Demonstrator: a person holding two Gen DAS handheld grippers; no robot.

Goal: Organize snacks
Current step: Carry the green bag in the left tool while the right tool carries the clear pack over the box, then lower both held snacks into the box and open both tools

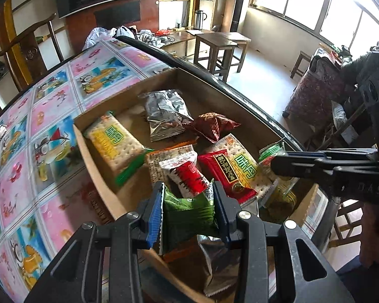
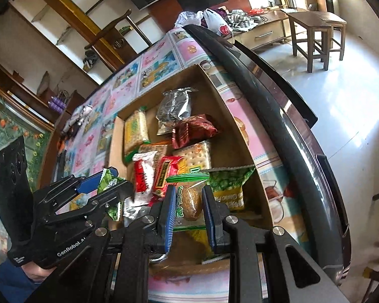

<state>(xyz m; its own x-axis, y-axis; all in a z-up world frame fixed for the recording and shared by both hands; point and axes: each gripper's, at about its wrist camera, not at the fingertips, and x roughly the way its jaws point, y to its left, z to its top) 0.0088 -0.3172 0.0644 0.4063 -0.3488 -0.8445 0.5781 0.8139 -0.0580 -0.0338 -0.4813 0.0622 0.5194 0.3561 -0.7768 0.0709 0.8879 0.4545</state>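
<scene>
A shallow cardboard box (image 1: 93,169) on the table holds several snack packets: cracker packs (image 1: 113,142), a silver bag (image 1: 165,113), a dark red packet (image 1: 212,125) and red-and-white packets (image 1: 189,174). My left gripper (image 1: 188,197) is shut on a green packet (image 1: 189,212) just above the box's near end; it shows at the left of the right wrist view (image 2: 111,179). My right gripper (image 2: 189,197) is shut on a clear packet with green stripes and brown contents (image 2: 189,197), over the box's near right part. A green pea bag (image 2: 227,184) lies behind it.
The table has a pink and blue pictured cloth (image 1: 25,166) and a dark curved edge (image 2: 278,101). Wooden stools (image 1: 219,45) stand on the floor beyond. A wooden chair (image 1: 30,48) stands at the far side. Plastic bags (image 2: 212,19) lie at the table's far end.
</scene>
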